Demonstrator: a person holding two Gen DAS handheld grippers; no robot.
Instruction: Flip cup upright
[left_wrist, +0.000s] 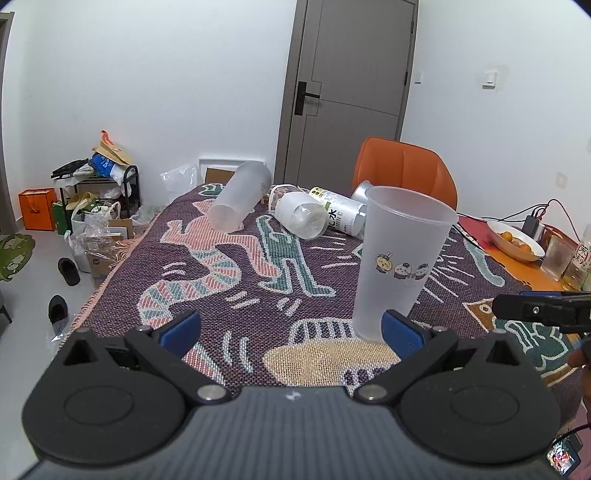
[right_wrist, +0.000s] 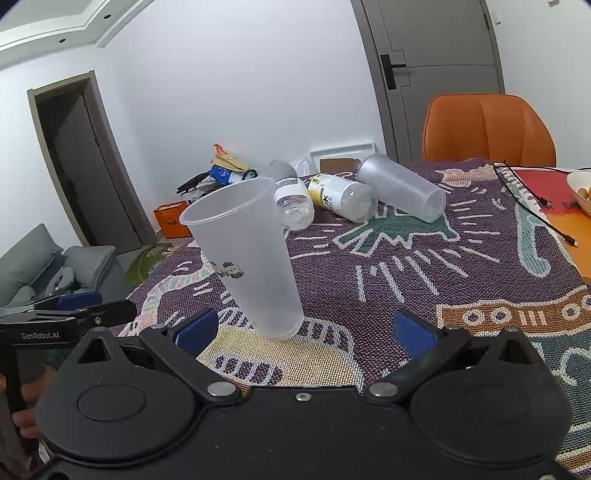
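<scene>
the frosted cup (left_wrist: 399, 254) hides part of the labelled bottle (left_wrist: 341, 214) behind it in the left wrist view, and its own foot is partly covered there by the blue pad (left_wrist: 400, 334) of the left hand-held gripper (left_wrist: 291, 332). the bowl of fruit (left_wrist: 515, 240) at the right edge is small and hard to read. in the right wrist view the bowl is cut off at the frame's right border.

the cup stands upright, mouth up, on the patterned cloth (left_wrist: 240, 266) over the tabletop, in the right centre of the left view and the left centre of the right view (right_wrist: 247, 254). it is translucent, with small cartoon figures printed on its side.

the left hand-held gripper is spread wide and holds nothing, its right pad just beside the cup's base. the right hand-held gripper (right_wrist: 306, 328) also gapes wide and bare, the cup's base between its pads but touching neither.

further back lie a second frosted cup (right_wrist: 402, 188) on its side and a clear bottle (right_wrist: 293, 201).
</scene>
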